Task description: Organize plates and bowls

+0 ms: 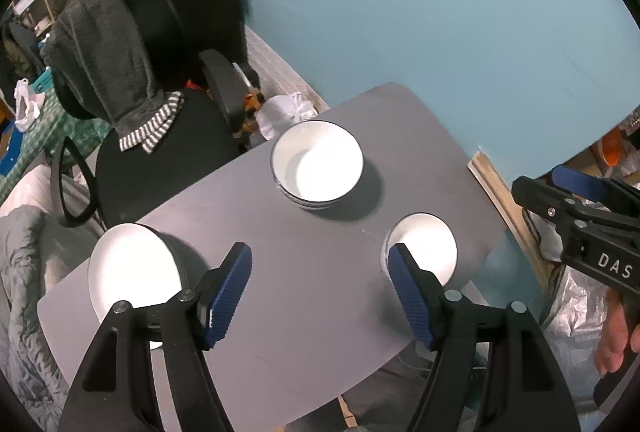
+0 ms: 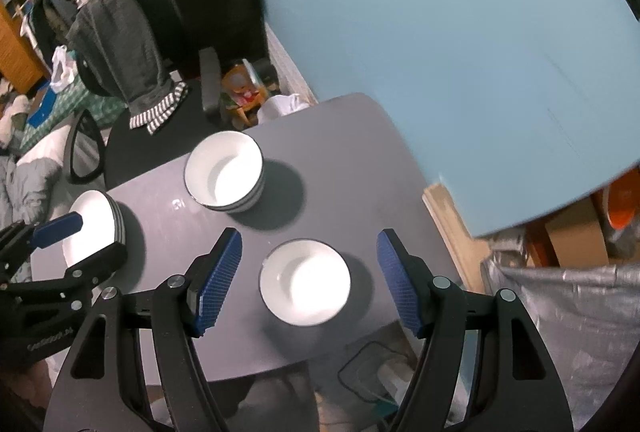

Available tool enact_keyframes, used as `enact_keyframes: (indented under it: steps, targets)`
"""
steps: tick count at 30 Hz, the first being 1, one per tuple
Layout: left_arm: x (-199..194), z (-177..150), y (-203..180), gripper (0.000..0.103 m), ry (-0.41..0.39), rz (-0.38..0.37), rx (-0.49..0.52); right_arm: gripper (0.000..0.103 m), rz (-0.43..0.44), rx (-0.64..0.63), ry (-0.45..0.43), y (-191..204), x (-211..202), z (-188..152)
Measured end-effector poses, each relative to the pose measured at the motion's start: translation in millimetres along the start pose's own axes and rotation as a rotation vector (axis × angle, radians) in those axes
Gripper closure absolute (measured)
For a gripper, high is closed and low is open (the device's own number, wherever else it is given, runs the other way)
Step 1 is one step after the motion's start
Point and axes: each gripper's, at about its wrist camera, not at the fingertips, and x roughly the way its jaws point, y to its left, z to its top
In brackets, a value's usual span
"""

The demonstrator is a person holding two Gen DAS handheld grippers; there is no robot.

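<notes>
Right wrist view: right claw (image 2: 310, 280) hangs wide over the single bowl (image 2: 305, 282); next, likely grip its rim and carry it toward 11 o'clock onto the bowl stack (image 2: 225, 171). Left claw (image 1: 320, 294) gapes wide, empty.

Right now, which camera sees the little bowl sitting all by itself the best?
The right wrist view. The lone small bowl shows whole there, between the open jaws of the right gripper. In the left wrist view the same bowl sits off to the right, partly hidden behind a blue pad of the left gripper.

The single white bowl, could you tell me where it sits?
The single white bowl sits on the grey table between the open right gripper's fingers, nearer than the stacked bowls.
</notes>
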Motion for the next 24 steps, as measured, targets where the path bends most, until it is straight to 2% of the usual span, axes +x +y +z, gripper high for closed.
enact_keyframes:
  steps: [15, 24]
  targets:
    - [9, -2, -41, 0.031, 0.023, -0.044, 0.137, 0.033, -0.059, 0.122, 0.019, -47, -14, -32]
    - [19, -1, -53, 0.031, 0.043, -0.075, 0.204, 0.033, -0.075, 0.163, 0.032, -57, -13, -41]
